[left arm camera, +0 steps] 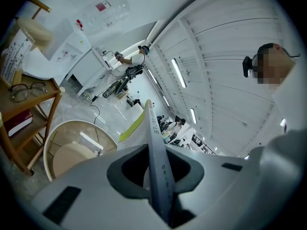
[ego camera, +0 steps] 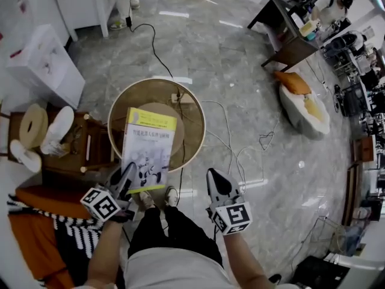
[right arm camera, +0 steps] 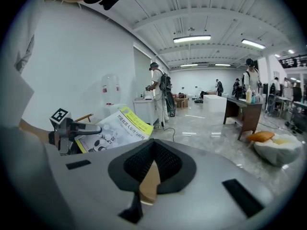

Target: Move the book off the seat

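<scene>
Yellow-and-white paperback book (ego camera: 149, 140): near edge pinched in left gripper (ego camera: 127, 173), above round wooden seat (ego camera: 150, 94). Right gripper (ego camera: 214, 177): closed, empty. Risk: the one-edge grip may let the book droop and slip.

Book (ego camera: 147, 149): thin paperback, yellow-and-white cover.
Held face-up over round tan seat (ego camera: 191, 107), near edge clamped in left gripper (ego camera: 128, 174).

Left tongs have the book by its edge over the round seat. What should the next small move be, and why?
Probably carry the book sideways until it clears the seat, then lower it. The left tongs are clamped on its near edge and hold it raised, but in the head view it overlaps the seat. The right tongs are empty.
</scene>
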Tool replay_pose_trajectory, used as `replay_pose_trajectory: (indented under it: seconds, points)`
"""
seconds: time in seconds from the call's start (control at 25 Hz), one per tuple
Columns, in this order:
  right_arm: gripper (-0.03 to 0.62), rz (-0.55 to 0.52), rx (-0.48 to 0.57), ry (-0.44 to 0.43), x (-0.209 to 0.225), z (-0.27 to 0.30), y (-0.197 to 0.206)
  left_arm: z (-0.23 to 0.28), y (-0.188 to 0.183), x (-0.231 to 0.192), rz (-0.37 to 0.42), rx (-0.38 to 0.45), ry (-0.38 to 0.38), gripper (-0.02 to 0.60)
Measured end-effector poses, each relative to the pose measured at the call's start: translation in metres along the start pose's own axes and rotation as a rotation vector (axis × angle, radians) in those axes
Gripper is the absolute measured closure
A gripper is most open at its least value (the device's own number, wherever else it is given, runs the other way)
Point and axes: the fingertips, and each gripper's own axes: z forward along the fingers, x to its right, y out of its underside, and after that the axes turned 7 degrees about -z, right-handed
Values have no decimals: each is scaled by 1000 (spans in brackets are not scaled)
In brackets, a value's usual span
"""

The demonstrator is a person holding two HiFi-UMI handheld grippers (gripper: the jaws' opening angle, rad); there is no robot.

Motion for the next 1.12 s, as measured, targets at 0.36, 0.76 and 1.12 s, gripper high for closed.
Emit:
replay_pose_trajectory:
  seconds: [0.36, 0.76, 1.12]
  points:
    - [572, 58, -18, -39, 12, 19, 24, 59, 21, -37, -37, -1, -66, 503]
    - [572, 119, -22, -137, 5, 93, 87, 119, 62, -130, -57, -57, -154, 503]
    - [572, 115, -76, -174, 17, 126, 134, 167, 96, -173, -147, -70, -117, 503]
